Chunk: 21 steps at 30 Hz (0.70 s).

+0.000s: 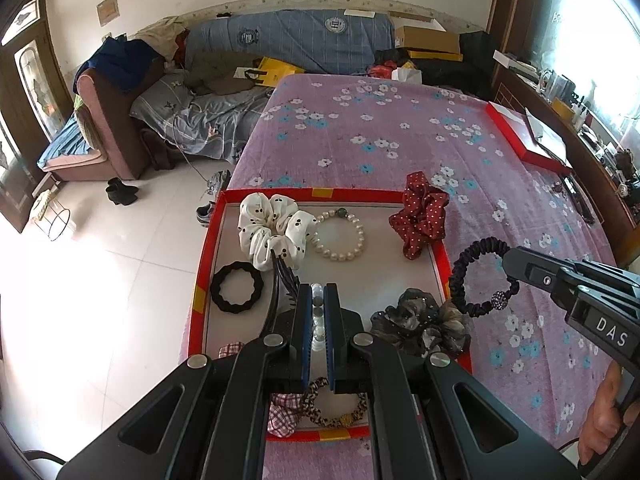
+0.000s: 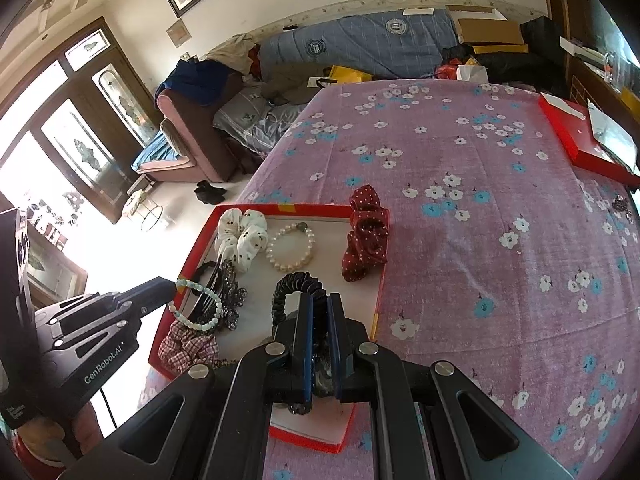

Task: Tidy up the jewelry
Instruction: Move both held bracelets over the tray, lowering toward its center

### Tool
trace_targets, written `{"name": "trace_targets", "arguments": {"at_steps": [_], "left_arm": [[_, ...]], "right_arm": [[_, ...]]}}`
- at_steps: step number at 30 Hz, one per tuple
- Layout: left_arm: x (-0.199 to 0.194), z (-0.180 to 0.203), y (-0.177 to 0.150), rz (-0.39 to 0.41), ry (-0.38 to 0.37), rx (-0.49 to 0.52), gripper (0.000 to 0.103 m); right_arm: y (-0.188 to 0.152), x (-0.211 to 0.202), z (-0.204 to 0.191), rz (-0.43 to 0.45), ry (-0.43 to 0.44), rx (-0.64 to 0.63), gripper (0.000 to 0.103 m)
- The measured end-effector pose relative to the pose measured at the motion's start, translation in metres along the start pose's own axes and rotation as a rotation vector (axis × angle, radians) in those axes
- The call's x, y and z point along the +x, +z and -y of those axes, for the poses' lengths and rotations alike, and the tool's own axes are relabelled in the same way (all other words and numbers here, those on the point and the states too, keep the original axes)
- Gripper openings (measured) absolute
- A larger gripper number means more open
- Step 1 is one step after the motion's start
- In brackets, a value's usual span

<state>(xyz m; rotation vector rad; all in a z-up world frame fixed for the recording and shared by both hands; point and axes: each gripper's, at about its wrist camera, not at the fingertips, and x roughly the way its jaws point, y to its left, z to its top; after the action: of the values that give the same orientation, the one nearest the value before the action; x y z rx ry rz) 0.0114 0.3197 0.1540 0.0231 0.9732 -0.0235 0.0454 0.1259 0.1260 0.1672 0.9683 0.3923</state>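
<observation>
A red-rimmed tray [image 1: 308, 193] lies on the pink flowered bedspread. In it are a white cherry-print scrunchie [image 1: 272, 228], a pearl bracelet [image 1: 340, 236], a black hair tie [image 1: 236, 288], a grey-brown scrunchie [image 1: 420, 320], a leopard hair tie [image 1: 336, 404] and a plaid scrunchie [image 1: 280, 412]. A red dotted scrunchie [image 1: 424, 212] drapes over the tray's far right rim. My left gripper [image 1: 318, 286] is shut on a pale bead bracelet [image 2: 200, 304] above the tray. My right gripper [image 2: 319, 296] is shut on a dark ruffled hair tie [image 1: 480, 276] with a sparkly bead, at the tray's right edge.
A black hair claw [image 1: 280, 280] lies in the tray under my left gripper. A red box lid [image 1: 524, 136] with papers sits at the bed's far right. The white tiled floor [image 1: 120, 260] drops off left of the tray. A cluttered sofa [image 1: 240, 92] stands beyond the bed.
</observation>
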Motion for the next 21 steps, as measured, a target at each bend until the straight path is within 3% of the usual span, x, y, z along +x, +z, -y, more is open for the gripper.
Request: {"name": "trace_targets", "arguments": {"at_steps": [13,16,21], "left_arm": [[0.018,0.0,0.019,-0.02,-0.109,-0.056,0.005],[0.024,-0.001,0.023,-0.028,-0.155,-0.082,0.005],[0.047,-0.012,0.024,-0.064,-0.292,-0.189,0.005]], "right_arm": [[0.015,0.033,0.013,-0.031,0.011,0.053,0.008],[0.016,0.039,0.016,-0.037,0.013,0.064,0.008],[0.015,0.052,0.019,-0.055,0.022,0.086,0.008]]}}
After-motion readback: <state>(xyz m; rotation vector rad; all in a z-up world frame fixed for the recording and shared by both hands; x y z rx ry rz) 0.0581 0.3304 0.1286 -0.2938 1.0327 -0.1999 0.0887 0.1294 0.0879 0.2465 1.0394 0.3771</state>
